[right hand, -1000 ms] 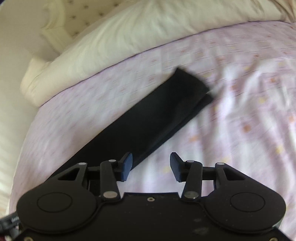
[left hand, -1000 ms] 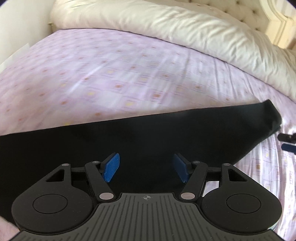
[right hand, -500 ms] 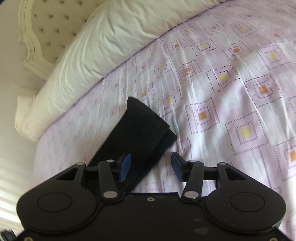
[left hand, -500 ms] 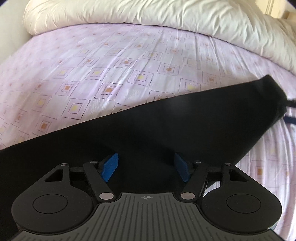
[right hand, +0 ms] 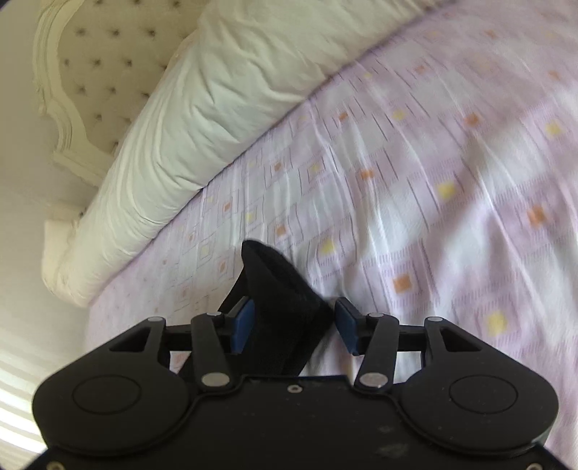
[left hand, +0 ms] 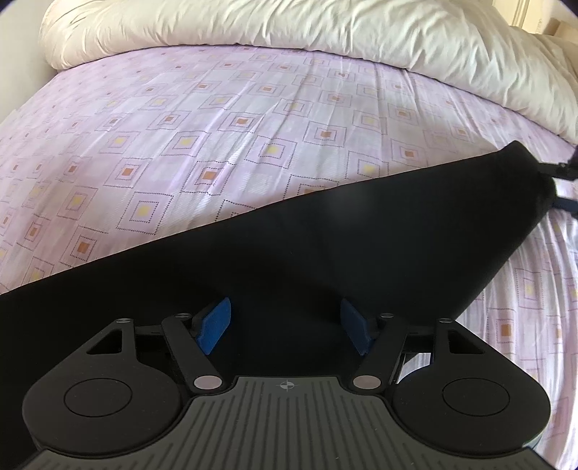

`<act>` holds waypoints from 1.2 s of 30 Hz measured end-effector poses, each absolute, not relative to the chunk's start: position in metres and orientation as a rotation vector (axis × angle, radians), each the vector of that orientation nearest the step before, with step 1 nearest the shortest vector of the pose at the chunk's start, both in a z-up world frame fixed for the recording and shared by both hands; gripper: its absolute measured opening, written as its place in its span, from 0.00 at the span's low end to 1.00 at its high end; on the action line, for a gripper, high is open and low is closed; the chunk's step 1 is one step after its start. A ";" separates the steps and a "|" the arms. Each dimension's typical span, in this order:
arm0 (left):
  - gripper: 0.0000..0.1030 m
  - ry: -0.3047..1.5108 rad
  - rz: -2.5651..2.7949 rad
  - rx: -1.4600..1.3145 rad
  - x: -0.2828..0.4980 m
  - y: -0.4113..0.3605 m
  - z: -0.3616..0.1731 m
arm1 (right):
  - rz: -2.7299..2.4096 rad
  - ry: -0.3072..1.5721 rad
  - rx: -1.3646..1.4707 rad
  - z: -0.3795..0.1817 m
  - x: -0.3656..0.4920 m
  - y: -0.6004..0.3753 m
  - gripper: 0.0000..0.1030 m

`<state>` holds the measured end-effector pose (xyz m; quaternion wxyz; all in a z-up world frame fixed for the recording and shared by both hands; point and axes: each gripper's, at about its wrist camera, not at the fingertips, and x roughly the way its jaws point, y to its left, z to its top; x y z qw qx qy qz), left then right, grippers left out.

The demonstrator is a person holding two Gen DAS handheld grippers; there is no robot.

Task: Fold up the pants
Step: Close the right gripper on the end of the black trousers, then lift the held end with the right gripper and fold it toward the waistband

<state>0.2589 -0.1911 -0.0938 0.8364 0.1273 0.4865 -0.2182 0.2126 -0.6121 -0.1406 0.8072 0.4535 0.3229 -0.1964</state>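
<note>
Black pants (left hand: 361, 246) lie flat across the lilac patterned bed sheet (left hand: 224, 137), narrowing to a leg end at the right. My left gripper (left hand: 285, 325) hangs open over the wide middle of the cloth, with black fabric behind both blue pads (left hand: 216, 321). In the right wrist view the leg end (right hand: 285, 307) sits between the pads of my right gripper (right hand: 294, 327). Those jaws stand open around it, with the cloth close to both pads. The right gripper's fingertips (left hand: 565, 171) show at the edge of the left wrist view, straddling that leg end.
A bulky white duvet (left hand: 325, 32) lies along the far side of the bed and appears again as the duvet (right hand: 202, 126) in the right wrist view. A cream tufted headboard (right hand: 90, 72) stands behind it. Bare sheet spreads beyond the pants.
The right gripper came down and forward to the leg end, which now lies between its pads. The left gripper dropped closer to the pants early on, then held still.
</note>
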 end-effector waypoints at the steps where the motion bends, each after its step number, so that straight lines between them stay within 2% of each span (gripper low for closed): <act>1: 0.64 1.031 -0.465 0.269 0.259 -0.191 -0.094 | -0.438 0.694 0.925 -0.137 0.217 -0.614 0.51; 8: 0.64 1.026 -0.466 0.271 0.258 -0.191 -0.094 | -0.284 0.835 0.815 -0.138 0.245 -0.631 0.56; 17: 0.64 1.022 -0.467 0.270 0.257 -0.192 -0.093 | -0.103 0.892 0.883 -0.143 0.249 -0.620 0.55; 19: 0.65 1.021 -0.469 0.269 0.257 -0.192 -0.093 | -0.096 0.877 0.926 -0.147 0.249 -0.616 0.49; 20: 0.64 1.020 -0.470 0.267 0.257 -0.191 -0.093 | -0.103 0.870 0.920 -0.147 0.251 -0.610 0.30; 21: 0.64 1.019 -0.470 0.263 0.257 -0.191 -0.092 | -0.102 0.870 0.910 -0.147 0.252 -0.605 0.26; 25: 0.61 1.026 -0.470 0.237 0.258 -0.188 -0.088 | -0.134 0.853 0.815 -0.133 0.257 -0.586 0.23; 27: 0.50 1.044 -0.466 0.171 0.262 -0.185 -0.082 | -0.139 0.834 0.762 -0.122 0.256 -0.579 0.23; 30: 0.50 1.059 -0.510 0.063 0.265 -0.192 -0.072 | -0.132 0.801 0.722 -0.106 0.252 -0.573 0.22; 36: 0.50 1.049 -0.560 0.162 0.253 -0.241 -0.083 | -0.107 0.770 0.663 -0.082 0.252 -0.560 0.22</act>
